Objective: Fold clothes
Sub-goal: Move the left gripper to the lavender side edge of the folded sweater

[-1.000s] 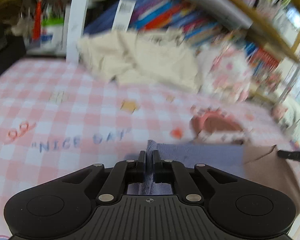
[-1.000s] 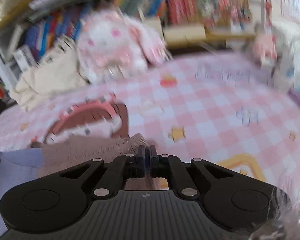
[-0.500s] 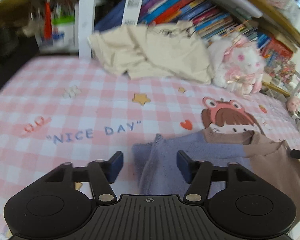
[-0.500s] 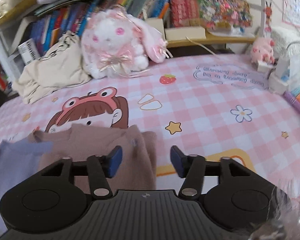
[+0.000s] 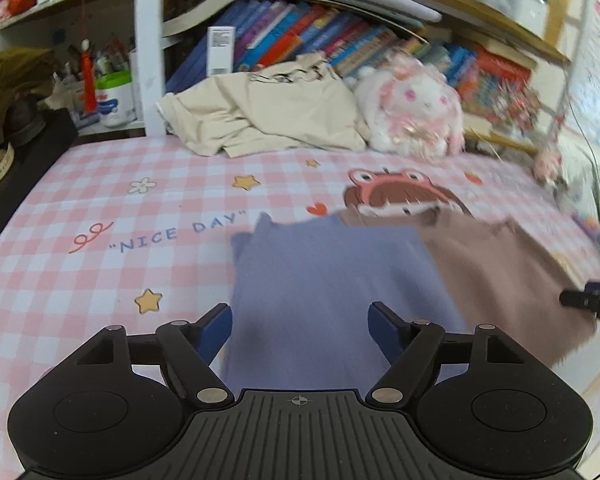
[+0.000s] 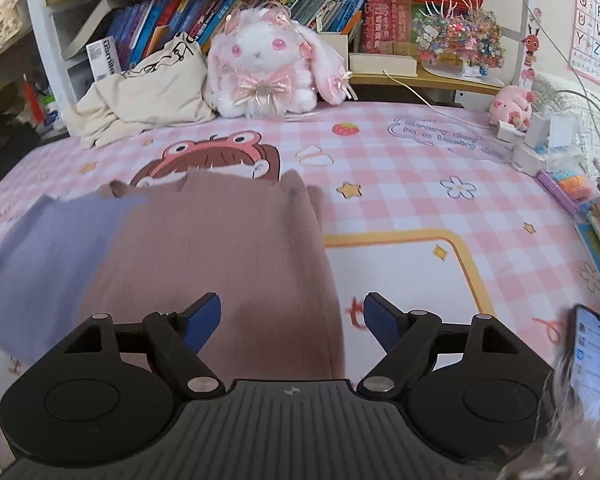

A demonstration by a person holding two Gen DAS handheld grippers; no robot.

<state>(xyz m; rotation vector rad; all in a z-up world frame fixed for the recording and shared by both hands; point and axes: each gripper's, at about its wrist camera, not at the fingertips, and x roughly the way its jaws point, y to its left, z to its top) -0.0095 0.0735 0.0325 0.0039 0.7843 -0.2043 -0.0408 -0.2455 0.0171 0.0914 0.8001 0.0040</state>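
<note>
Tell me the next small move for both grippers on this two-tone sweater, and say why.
Probably lower both and pinch the near hem. The left gripper and right gripper are both open and empty above the sweater, which lies spread on the checked sheet, purple half left, brown half right, not yet folded in half.

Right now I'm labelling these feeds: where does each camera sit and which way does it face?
Left wrist: on the left claw, facing forward over the garment's blue half; open claw shows.
Right wrist: on the right claw, facing forward over the brown half; open claw shows.
Shared: the two-tone garment, cream shirt, plush rabbit, bookshelf.
</note>
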